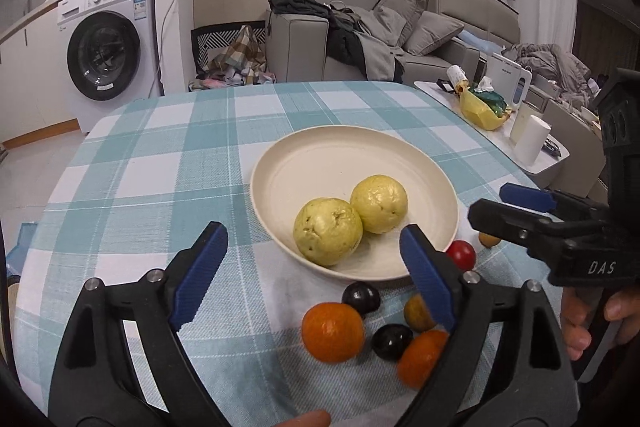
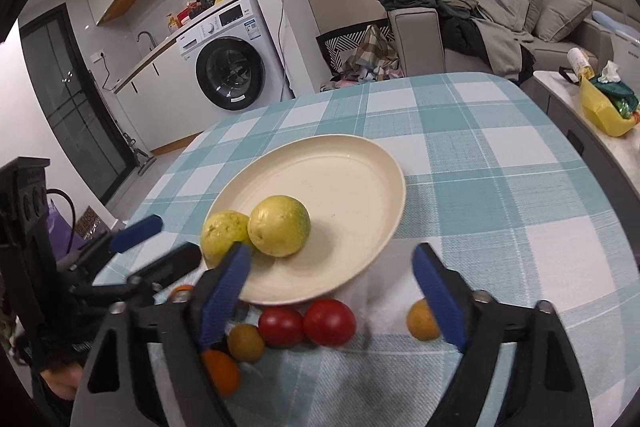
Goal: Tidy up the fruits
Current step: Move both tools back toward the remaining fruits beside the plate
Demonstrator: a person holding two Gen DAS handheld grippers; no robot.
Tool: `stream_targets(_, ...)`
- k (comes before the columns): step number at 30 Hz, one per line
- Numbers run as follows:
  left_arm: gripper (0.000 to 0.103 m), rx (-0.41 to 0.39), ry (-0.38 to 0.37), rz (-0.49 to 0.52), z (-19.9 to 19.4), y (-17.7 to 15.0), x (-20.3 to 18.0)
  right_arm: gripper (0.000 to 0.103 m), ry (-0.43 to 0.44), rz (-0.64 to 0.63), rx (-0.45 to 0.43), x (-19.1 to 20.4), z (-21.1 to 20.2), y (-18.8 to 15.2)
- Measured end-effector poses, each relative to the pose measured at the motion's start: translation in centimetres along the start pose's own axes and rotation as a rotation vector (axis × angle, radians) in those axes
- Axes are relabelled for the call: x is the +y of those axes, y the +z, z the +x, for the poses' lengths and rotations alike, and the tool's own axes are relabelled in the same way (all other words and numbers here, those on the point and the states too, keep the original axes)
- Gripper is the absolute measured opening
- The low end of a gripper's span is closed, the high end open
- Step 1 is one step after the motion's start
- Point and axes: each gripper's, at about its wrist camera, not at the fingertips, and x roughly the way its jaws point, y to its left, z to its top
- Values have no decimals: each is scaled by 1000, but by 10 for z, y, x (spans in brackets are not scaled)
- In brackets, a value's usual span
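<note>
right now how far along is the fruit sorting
Done: two yellow guavas sit on the cream plate. In hand: nothing; the left gripper and right gripper are both open. Left: the oranges, dark plums and red tomatoes lie on the tablecloth.

Two guavas (image 1: 348, 217) on plate (image 1: 320, 163) – small fruits (image 1: 360, 319) before.

You've got one readable mark: white letters "DAS" on the black body of the right gripper (image 1: 516, 203), out at your three o'clock. The washing machine (image 1: 108, 39) labels at ten o'clock are too small to read.
</note>
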Motion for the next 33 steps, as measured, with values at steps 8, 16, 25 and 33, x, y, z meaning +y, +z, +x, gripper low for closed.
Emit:
stream_targets(8,103,-19,24,13,-27,-10,6,103,-16,-105,-27,4,-18,-7)
stream_targets(16,103,-6,17,36,-33,-19,5,103,-68,-154,12,2,-16,-14)
stream_targets(25,103,32,15,47,-27,-27,4,103,-124,-165,59,-1,-9,-16)
stream_targets(33,103,90,24,27,-12,-29,13,103,-159,-167,94,-7,-2,-18)
